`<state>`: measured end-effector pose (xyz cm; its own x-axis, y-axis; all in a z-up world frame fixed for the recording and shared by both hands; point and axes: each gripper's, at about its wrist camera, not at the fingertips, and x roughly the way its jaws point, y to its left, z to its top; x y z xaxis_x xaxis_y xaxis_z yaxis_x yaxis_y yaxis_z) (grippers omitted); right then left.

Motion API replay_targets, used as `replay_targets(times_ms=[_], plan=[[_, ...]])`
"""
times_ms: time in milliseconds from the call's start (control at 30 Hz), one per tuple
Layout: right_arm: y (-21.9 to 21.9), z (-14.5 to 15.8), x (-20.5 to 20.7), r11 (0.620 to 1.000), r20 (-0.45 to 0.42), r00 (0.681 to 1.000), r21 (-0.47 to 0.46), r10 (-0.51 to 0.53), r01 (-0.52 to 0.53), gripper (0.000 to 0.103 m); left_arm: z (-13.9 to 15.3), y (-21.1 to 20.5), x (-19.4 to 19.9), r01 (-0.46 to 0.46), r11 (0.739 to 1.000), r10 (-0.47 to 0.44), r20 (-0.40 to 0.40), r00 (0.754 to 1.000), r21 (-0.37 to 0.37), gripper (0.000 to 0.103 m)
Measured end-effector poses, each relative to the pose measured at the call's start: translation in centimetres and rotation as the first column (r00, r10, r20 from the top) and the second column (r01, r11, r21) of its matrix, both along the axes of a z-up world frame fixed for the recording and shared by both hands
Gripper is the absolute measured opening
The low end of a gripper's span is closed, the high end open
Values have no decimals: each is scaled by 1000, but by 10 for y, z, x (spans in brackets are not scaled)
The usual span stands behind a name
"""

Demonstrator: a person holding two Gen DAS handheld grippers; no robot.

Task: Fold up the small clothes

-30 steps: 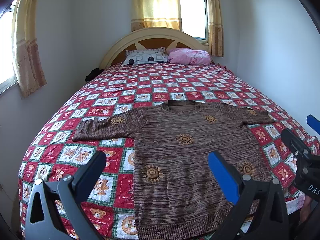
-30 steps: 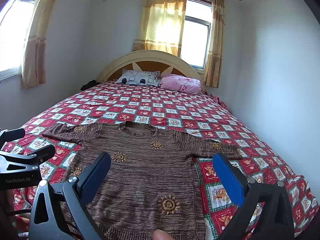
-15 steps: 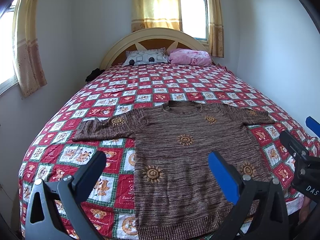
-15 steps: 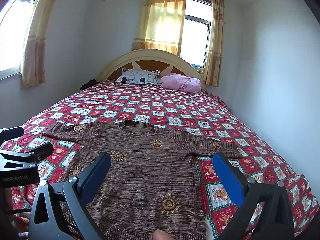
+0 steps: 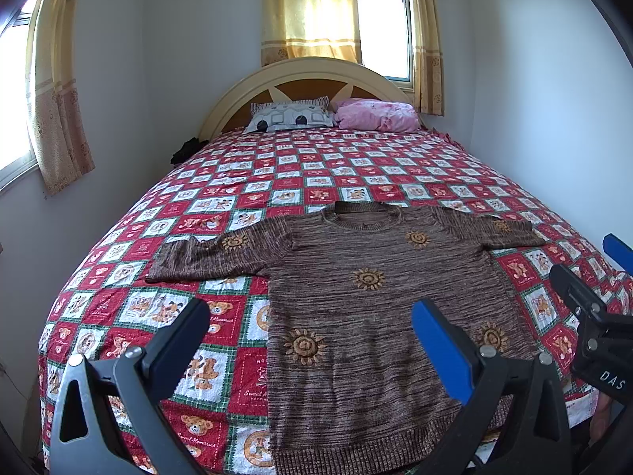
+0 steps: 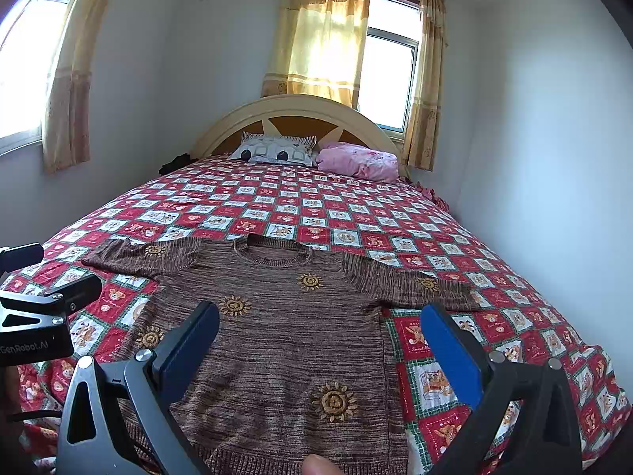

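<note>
Item: brown knit sweater [image 5: 379,316], short sleeves, orange sun motifs. Location: the near end of the bed [image 5: 316,166], flat on the red-and-white checked quilt [image 5: 221,206], front face up, unfolded.

Orientation: the collar [image 5: 362,217] points away from you toward the headboard [image 5: 312,79]; the ribbed hem [image 5: 348,447] lies nearest you at the foot edge. The long axis of the body runs hem to collar, straight ahead of both claws. The sleeve line crosses it, left to right.

Left claw [image 5: 312,340]: jaws wide apart, holding nothing, hovering above the lower left part of the sweater. Its left finger sits over bare quilt, its right blue pad over the knit. The left sleeve [image 5: 205,253] lies ahead and to the left of it.

Right claw [image 6: 320,340]: jaws wide apart, holding nothing, above the lower right part of the body. The right sleeve [image 6: 411,285] lies ahead and slightly right of it, spread out onto the quilt.

Nearness: each claw is closer to the sleeve and side seam on its own side; both are roughly equally near the hem. Judgement: no fold is started yet. Whichever fold you open with, the cloth lies below and forward of both claws.

Other items: grey patterned pillow [image 5: 290,116] and pink pillow [image 5: 376,114] at the headboard, well apart from the sweater.
</note>
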<state>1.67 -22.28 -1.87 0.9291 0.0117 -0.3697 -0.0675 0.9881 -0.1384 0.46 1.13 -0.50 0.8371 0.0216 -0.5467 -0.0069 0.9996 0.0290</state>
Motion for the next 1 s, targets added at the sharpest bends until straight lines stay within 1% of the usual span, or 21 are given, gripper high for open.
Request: replay_targets(times_ms=[1000], plan=[[-3, -12, 10, 1000, -38, 999, -5, -8, 7, 102, 1, 5, 4, -10, 1000, 10, -4, 1000, -1, 103]])
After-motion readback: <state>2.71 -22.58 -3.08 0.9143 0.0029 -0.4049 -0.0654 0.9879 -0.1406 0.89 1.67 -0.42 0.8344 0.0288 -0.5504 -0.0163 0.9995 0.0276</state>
